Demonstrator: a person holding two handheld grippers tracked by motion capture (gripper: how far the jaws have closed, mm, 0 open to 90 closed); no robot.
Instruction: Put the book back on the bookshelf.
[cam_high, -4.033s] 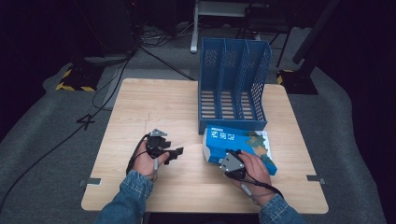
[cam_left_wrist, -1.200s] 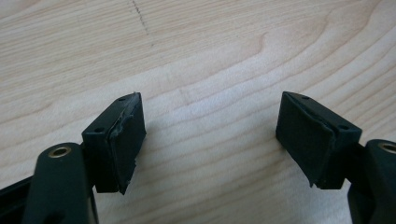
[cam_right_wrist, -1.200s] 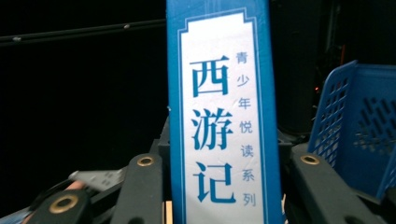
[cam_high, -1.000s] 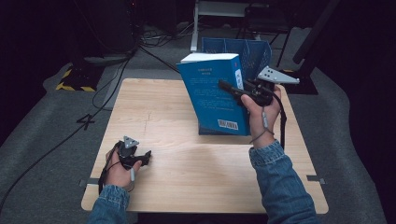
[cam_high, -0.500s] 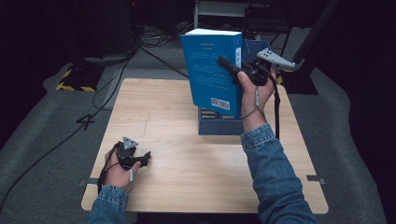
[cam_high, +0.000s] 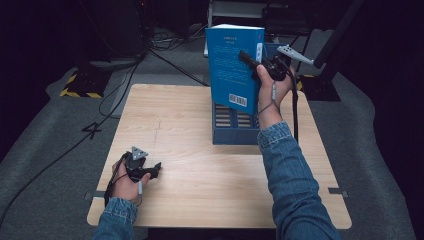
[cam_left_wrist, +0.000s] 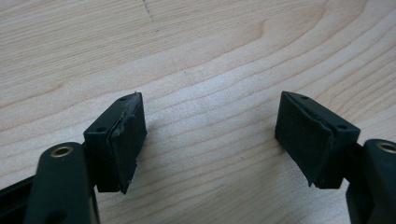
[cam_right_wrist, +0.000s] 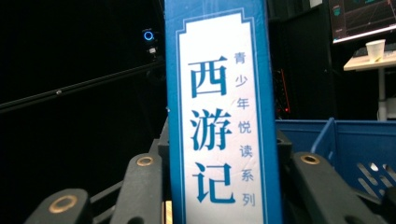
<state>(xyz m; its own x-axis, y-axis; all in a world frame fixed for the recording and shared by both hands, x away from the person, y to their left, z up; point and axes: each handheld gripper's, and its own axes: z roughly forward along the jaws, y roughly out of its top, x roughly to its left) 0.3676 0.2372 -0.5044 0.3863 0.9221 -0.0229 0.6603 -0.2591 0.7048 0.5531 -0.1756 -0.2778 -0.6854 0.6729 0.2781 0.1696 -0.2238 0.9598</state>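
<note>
A thick blue book (cam_high: 234, 67) stands upright in the air above the blue file rack (cam_high: 235, 127), its back cover with a barcode facing me. My right gripper (cam_high: 250, 59) is shut on the book, one jaw lying across the cover. In the right gripper view the book's spine (cam_right_wrist: 219, 121) with white label and blue characters rises between the two jaws. My left gripper (cam_high: 152, 171) rests on the wooden table (cam_high: 190, 175) near the front left. Its fingers (cam_left_wrist: 122, 140) stand wide apart over bare wood in the left gripper view, nothing between them.
The file rack (cam_right_wrist: 345, 144) stands at the table's back right, with several slots open upward. Cables run over the grey floor (cam_high: 60, 130) beyond the table's left edge. A black stand base (cam_high: 320, 85) sits behind the table at right.
My right gripper has carried the book farther away and up, over the rack. The left gripper has stayed in place.
</note>
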